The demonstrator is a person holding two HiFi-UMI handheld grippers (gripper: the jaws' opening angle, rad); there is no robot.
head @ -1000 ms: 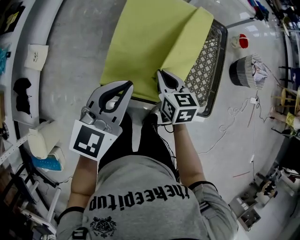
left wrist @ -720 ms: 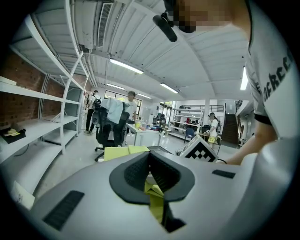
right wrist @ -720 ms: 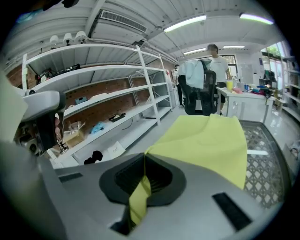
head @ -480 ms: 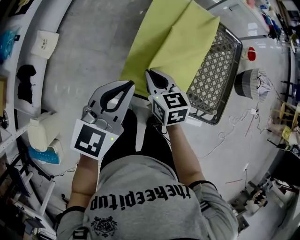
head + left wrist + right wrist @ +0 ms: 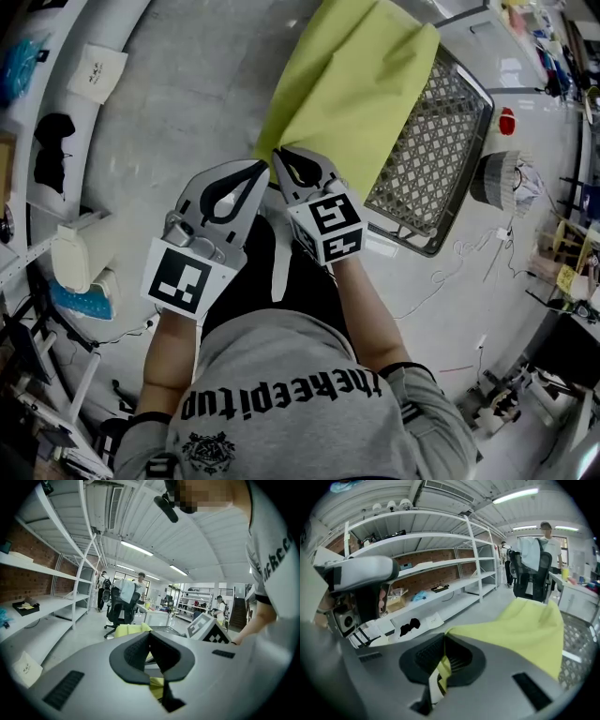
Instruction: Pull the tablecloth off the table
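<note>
Tablecloth (image 5: 352, 89), yellow-green, one piece: the far part lies over the left side of the surface (image 5: 431, 150), a wire-mesh top with a dark rim. The near part stretches off that top over the grey floor (image 5: 187, 103) to the two tools. A lengthwise fold runs along the cloth. Most of the mesh on the right side is bare.

Left tool (image 5: 258, 169), pale grey with dark pads: jaws closed together on the near edge of the cloth. In the left gripper view a strip of yellow fabric shows pinched behind the tips (image 5: 150, 634). Marker cube (image 5: 178, 278) at its rear.

Right tool (image 5: 278, 155), same make: jaws clamped on the cloth edge just beside the left tool, the tips nearly touching it. In the right gripper view a yellow and whitish hem sits between the pads (image 5: 444, 639), and the cloth spreads away to the right. Marker cube (image 5: 328, 228) at its rear.

Surroundings: white shelving (image 5: 422, 569) against a brick wall; black office chair (image 5: 123, 606) with a pale garment over it; red object (image 5: 507, 120) on the floor beyond the surface.
</note>
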